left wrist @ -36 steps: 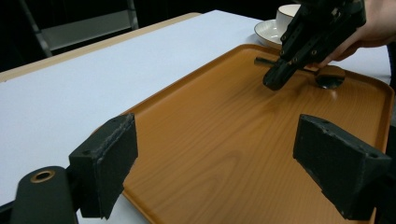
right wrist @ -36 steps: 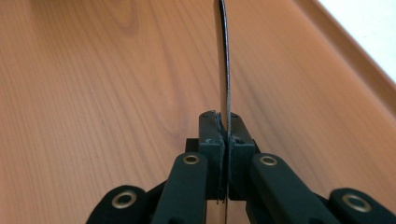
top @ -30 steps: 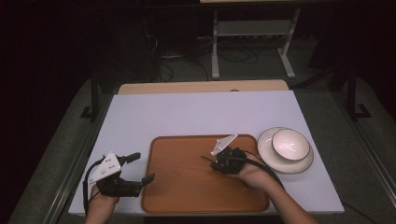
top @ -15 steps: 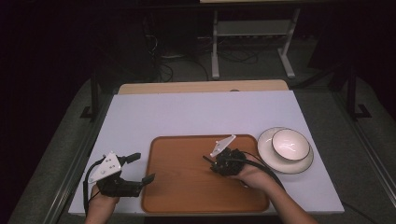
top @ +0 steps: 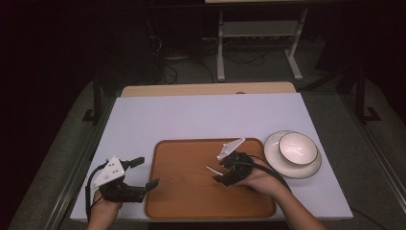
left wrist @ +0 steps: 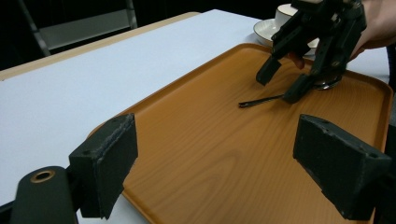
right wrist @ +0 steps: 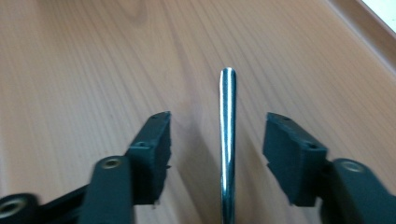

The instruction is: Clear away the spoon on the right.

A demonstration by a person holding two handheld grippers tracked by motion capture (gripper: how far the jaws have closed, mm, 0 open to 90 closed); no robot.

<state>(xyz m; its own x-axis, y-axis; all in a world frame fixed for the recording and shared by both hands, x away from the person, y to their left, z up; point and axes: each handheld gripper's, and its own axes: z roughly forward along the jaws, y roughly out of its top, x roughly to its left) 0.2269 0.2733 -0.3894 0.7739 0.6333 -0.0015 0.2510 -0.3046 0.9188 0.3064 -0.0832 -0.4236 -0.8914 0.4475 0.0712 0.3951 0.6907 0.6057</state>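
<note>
A metal spoon lies on the wooden tray (top: 186, 191), its thin handle (top: 213, 169) pointing left. My right gripper (top: 219, 173) hovers low over it. In the right gripper view the handle (right wrist: 227, 116) runs up between the two pads with a gap on each side; the jaws have just been opening, and the gripper (right wrist: 217, 140) is open. The left gripper view shows the same gripper (left wrist: 280, 87) above the handle (left wrist: 261, 100). My left gripper (top: 147, 171) rests at the tray's left edge, open and holding nothing (left wrist: 224, 170).
A white bowl (top: 297, 146) stands on a white plate (top: 287, 167) just right of the tray, close to my right forearm. The tray lies on a white tabletop (top: 206, 115). A cable trails from each gripper.
The right gripper's jaws stand wider apart than before, and the spoon handle now lies free between them. Neither hand has shifted.
</note>
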